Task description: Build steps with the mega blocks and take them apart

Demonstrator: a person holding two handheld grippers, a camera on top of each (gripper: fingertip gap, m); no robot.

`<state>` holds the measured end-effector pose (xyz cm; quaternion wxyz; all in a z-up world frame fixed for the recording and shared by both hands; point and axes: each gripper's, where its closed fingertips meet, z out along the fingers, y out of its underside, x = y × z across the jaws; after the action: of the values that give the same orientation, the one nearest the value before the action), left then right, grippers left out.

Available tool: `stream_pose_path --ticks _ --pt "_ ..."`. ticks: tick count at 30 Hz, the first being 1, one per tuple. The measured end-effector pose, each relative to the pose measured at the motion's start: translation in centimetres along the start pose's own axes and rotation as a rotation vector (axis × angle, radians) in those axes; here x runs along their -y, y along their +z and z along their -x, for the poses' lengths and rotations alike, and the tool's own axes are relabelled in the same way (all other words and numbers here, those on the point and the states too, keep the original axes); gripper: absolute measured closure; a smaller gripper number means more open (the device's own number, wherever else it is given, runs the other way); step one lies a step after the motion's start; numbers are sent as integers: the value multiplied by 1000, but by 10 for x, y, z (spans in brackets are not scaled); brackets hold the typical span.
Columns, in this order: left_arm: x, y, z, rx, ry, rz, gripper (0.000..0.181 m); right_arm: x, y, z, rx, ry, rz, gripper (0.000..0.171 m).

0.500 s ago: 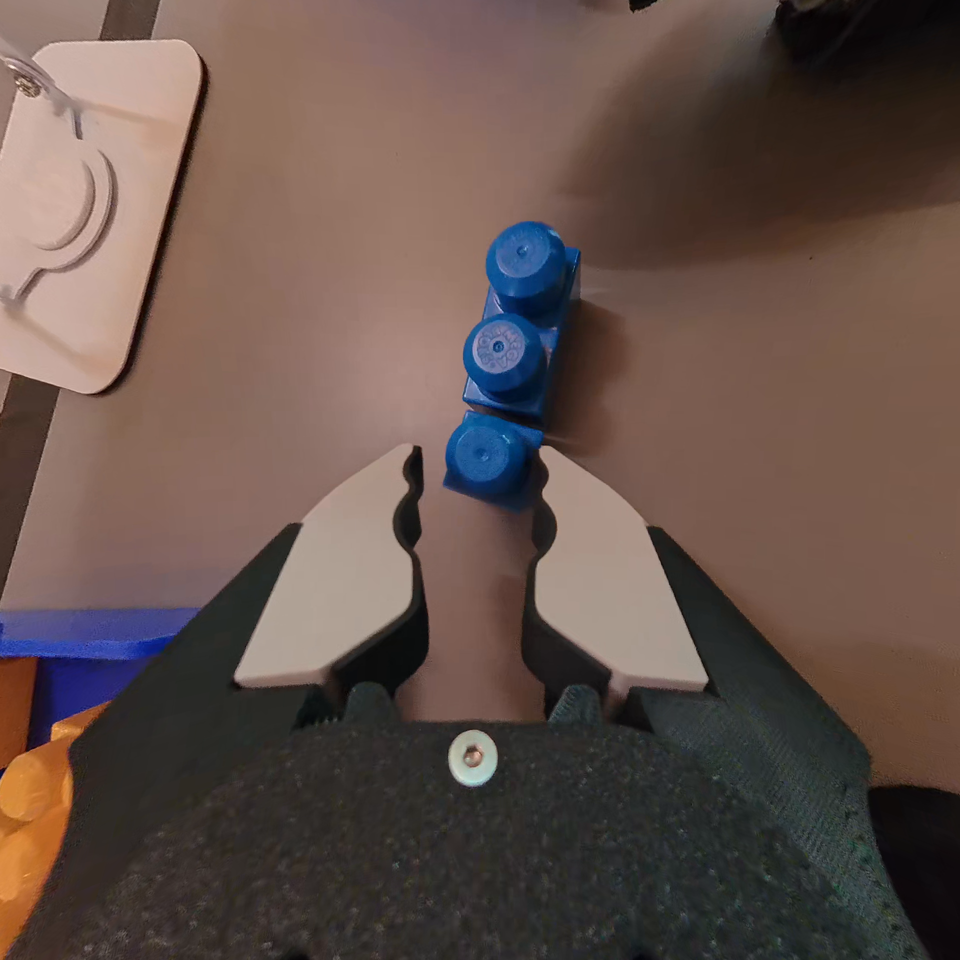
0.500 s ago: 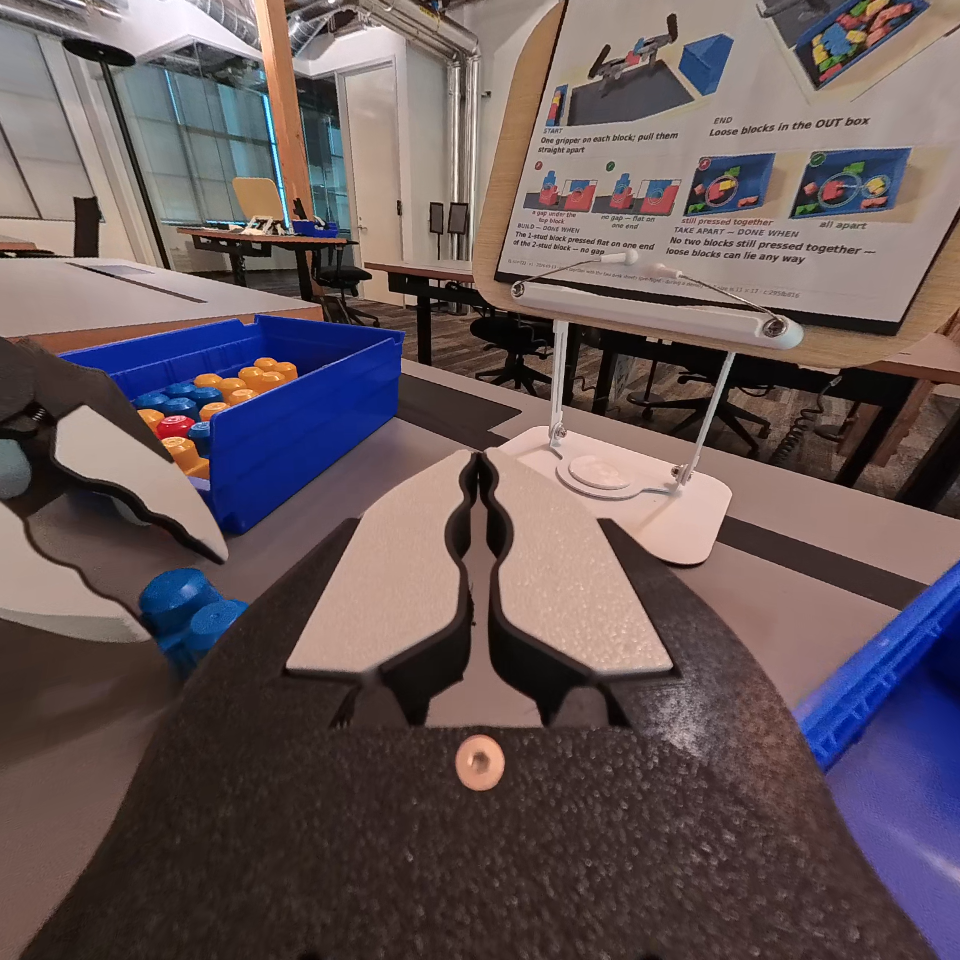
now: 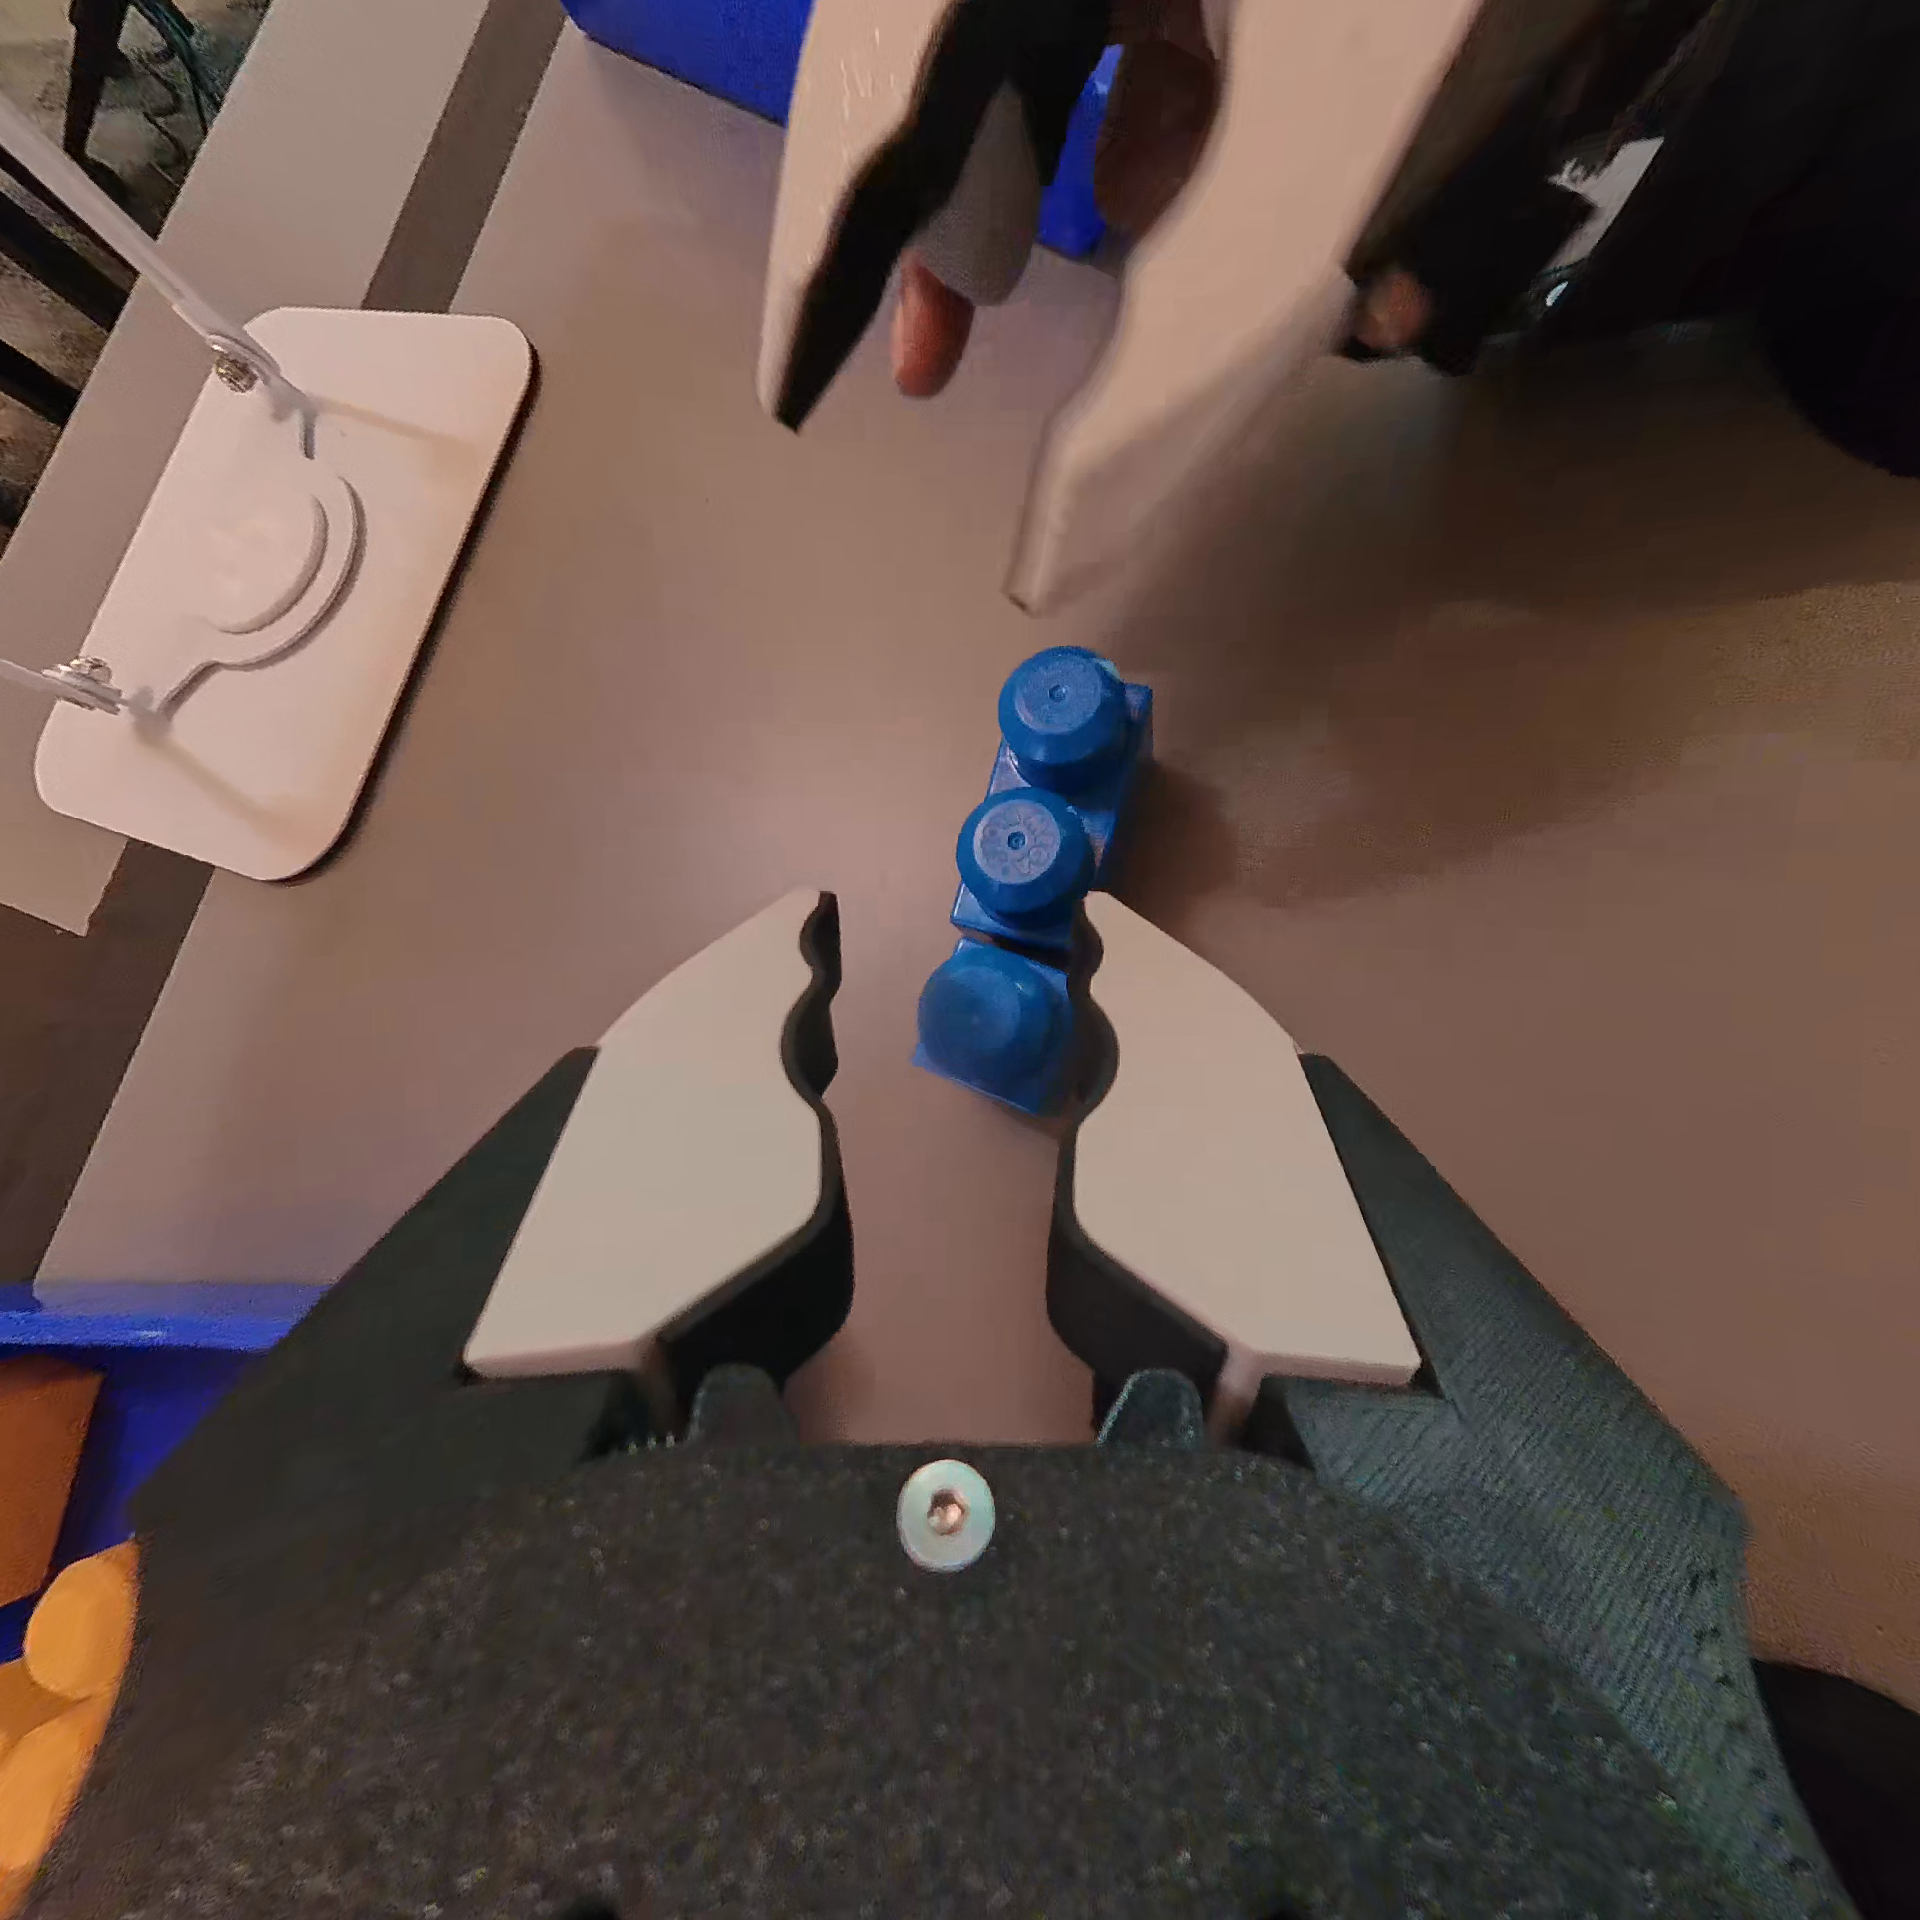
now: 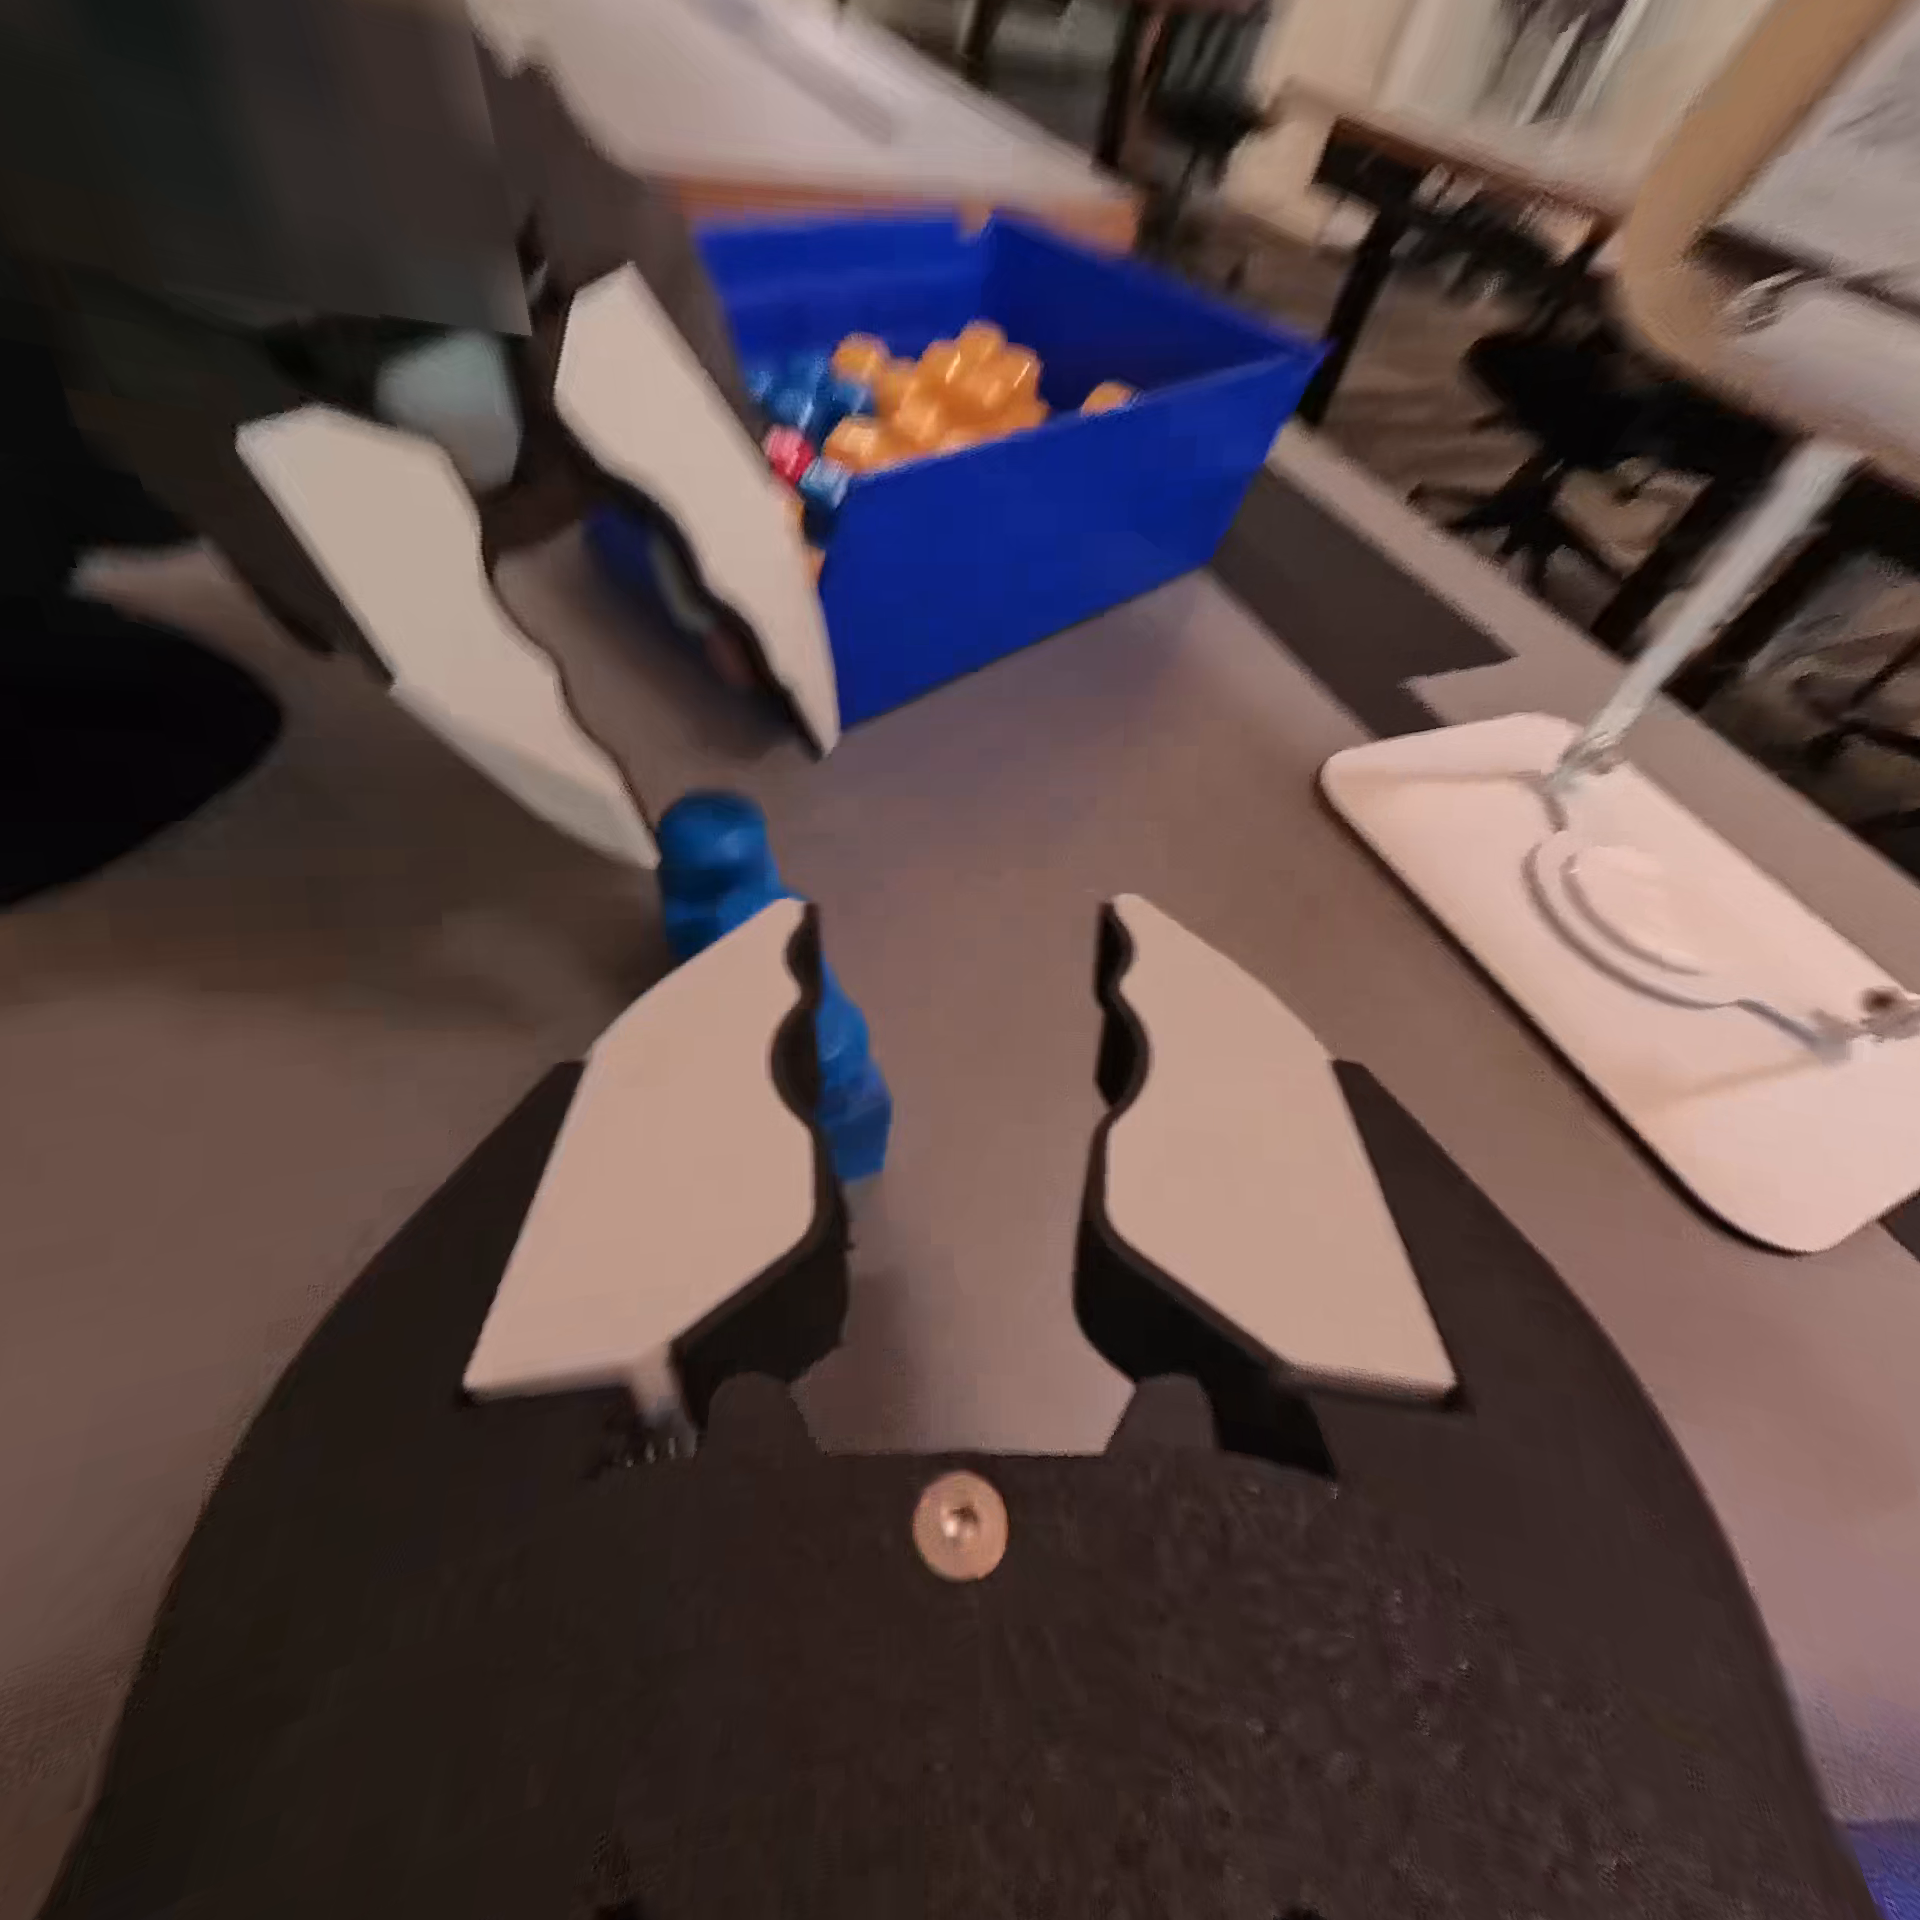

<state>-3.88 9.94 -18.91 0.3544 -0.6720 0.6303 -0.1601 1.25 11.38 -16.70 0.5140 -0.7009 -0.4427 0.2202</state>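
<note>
We judge the blue blocks [image 3: 1023, 883] light, rigid, slick — grip flat sides, mid-desk [image 3: 665, 665]; both tongs, left [image 3: 956, 1023] and right [image 4: 956, 997], gape empty.

Two blue mega blocks [image 3: 1023, 883], end-to-end

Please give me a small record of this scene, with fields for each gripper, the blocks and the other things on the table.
left gripper: open, one-stud blue block between its fingers
right gripper: open, coming toward the blocks
two-stud blue block: on table, end-on against the one-stud block
blue bin: holds orange and blue blocks
white stand base: on table
</note>
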Motion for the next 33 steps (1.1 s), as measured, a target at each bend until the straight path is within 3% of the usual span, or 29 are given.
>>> stream_pose_path --ticks 3,7,10,12,14,16,19,26,33 --pt "-1 0 1 2 -2 -3 140 -20 12 25 99 -42 155 92" --pt "0 -1 1 -3 -13 -21 141 -48 27 39 136 -111 309 89" --pt "0 -2 1 -3 -14 -30 142 -62 36 39 131 -136 369 99" --pt "0 -3 1 -6 -18 -39 143 -66 38 40 141 -151 367 126" --pt "2 -3 2 -5 -25 -56 141 -63 36 39 153 -147 349 134" --pt "8 -6 3 -8 -37 -101 139 -46 28 34 151 -96 250 134" --pt "26 -19 9 -7 -86 -243 138 2 6 19 136 39 -34 135" --pt "84 -67 16 -94 -302 -722 139 86 -64 -1 263 370 -721 135" --pt "113 -79 -3 -199 -362 -920 135 94 -56 21 388 438 -800 134"
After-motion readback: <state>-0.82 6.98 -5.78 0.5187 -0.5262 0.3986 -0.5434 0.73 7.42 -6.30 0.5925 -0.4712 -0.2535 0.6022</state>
